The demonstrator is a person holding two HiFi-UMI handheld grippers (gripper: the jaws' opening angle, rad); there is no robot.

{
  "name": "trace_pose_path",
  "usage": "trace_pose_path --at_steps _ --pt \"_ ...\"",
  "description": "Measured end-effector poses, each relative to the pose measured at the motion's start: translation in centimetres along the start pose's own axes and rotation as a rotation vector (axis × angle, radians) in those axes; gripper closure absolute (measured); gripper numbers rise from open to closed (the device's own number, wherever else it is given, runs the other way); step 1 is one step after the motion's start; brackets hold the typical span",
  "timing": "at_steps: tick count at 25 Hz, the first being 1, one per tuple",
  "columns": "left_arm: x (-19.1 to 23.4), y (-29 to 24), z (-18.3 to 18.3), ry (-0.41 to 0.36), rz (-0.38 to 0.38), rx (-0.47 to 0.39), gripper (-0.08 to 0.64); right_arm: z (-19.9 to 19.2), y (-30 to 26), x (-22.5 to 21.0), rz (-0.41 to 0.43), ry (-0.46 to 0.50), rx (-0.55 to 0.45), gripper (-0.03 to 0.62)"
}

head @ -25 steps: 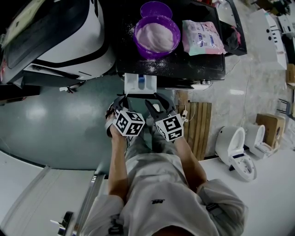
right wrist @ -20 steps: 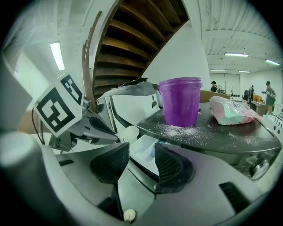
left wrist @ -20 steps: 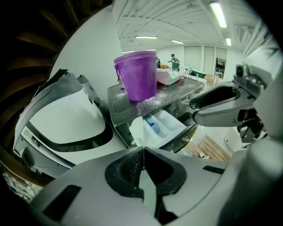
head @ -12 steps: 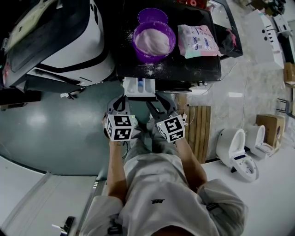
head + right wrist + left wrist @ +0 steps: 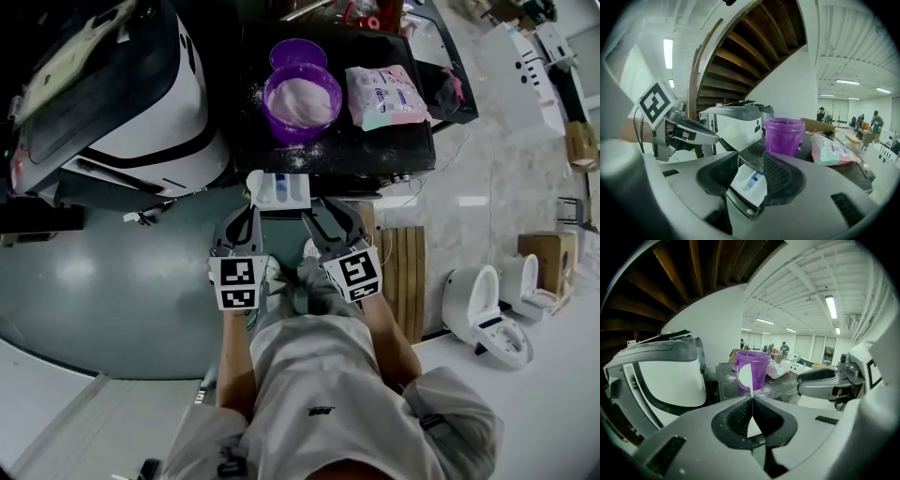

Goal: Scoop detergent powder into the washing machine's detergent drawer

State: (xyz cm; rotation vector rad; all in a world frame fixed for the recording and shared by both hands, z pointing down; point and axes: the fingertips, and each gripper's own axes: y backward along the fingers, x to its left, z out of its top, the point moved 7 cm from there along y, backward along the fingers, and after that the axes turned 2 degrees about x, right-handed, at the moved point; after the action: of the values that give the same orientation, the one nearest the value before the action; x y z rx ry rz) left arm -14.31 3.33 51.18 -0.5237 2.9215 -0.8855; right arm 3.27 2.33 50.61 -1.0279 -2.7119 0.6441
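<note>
The drawer is pulled out from the machine front, and no powder can be made out in it. The tub of powder stands open on the machine top, behind the drawer (some grains are spilled around it). A spoon is clamped by its handle in the left gripper. The right gripper is held moderately wide and empty, just short of the drawer. Scooping and pouring are judged outstanding.

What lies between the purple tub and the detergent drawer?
Only the black washer top, dusted with spilled powder, lies between the purple tub and the drawer; the head view shows it.
</note>
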Motion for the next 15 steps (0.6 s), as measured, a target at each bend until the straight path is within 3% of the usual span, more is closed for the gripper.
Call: trace_pose_path --at_steps 15 --pt "-1.7 2.1 0.5 -0.02 -0.097 -0.064 0.545 1.1 2.9 1.1 -0.09 0.006 -0.003 0.431"
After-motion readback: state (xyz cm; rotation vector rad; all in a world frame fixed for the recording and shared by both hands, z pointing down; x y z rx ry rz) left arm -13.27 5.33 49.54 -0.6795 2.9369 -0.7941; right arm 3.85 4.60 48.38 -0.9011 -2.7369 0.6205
